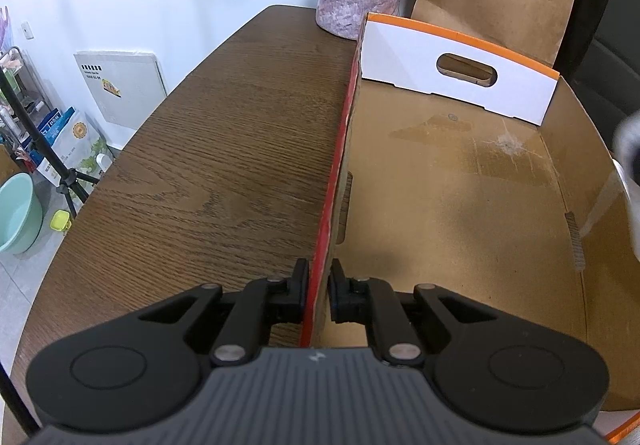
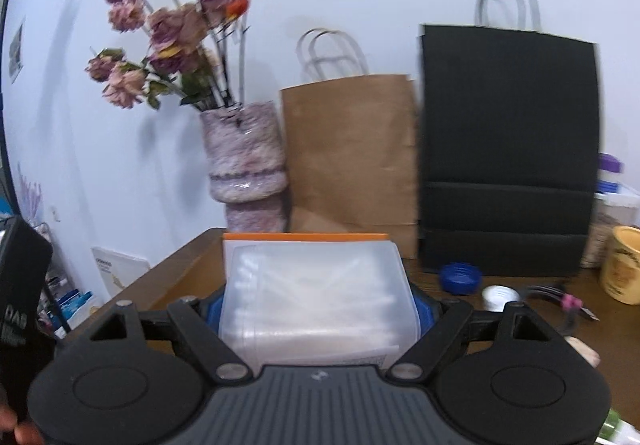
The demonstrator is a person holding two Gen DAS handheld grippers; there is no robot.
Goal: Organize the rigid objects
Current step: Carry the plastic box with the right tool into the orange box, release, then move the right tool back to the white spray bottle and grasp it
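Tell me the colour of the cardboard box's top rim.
Orange, on the cardboard box rim; clearest in the left wrist view.

Open cardboard box (image 1: 460, 197) on table; translucent container (image 2: 320, 297) held above.

The right tongs (image 2: 320, 309) clamp a translucent plastic container (image 2: 318, 301) above the dark wooden counter (image 2: 188, 269). Behind stand a brown paper bag (image 2: 352, 161) and a black paper bag (image 2: 508, 149)

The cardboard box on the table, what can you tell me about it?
The cardboard box is an open, shallow tray of brown cardboard, empty where visible, its floor scuffed. Its outside is red, the far wall white inside with an orange rim and an oval handle cutout. It sits on the wooden table, and the left gripper pinches its near left wall.
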